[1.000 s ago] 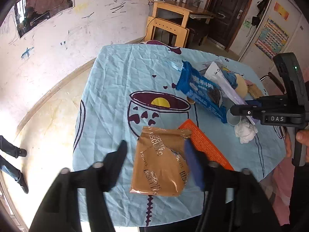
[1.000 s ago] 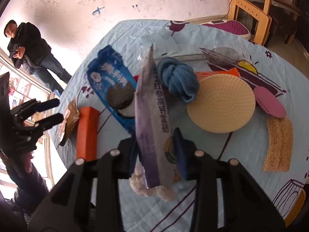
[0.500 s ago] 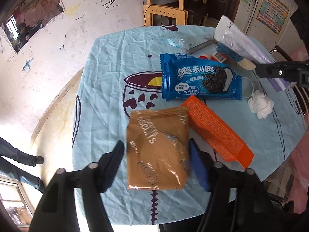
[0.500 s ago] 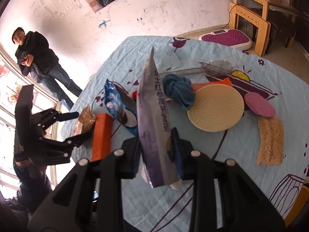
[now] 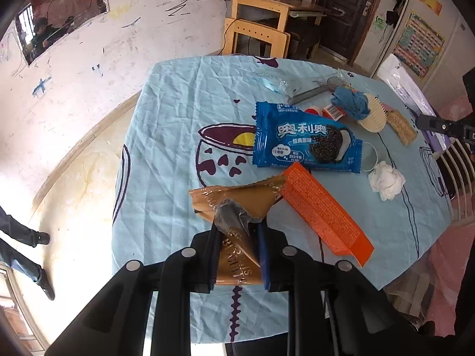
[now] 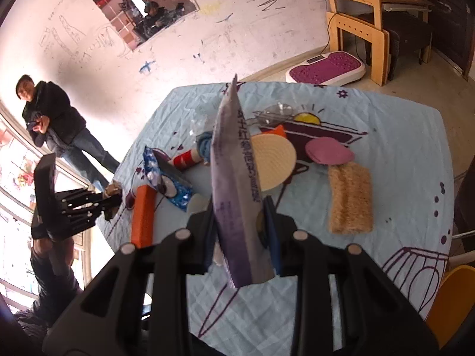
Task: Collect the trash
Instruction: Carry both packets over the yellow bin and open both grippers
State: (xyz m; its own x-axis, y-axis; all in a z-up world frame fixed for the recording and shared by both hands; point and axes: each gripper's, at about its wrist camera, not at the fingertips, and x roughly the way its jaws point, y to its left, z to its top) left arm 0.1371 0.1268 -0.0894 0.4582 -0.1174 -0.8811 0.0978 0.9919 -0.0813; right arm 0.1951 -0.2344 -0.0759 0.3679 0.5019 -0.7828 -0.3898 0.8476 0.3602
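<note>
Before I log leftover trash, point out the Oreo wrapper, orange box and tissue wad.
Oreo wrapper [image 5: 305,142]: left wrist view, printed front.
Orange box [image 5: 322,210]: left wrist view, top face.
Tissue wad [image 5: 386,181]: left wrist view, centre.

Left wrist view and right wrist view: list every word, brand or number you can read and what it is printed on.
"BISCUITS", partly cut off: on the brown wrapper pinched in the left tool.
"奥利奥": on the blue cookie pack; its small print is unreadable.
Orange box: fine print, too small to read.
Purple-white packet in the right tool: Chinese characters, too blurred to read.
Wall poster: unreadable.
</note>
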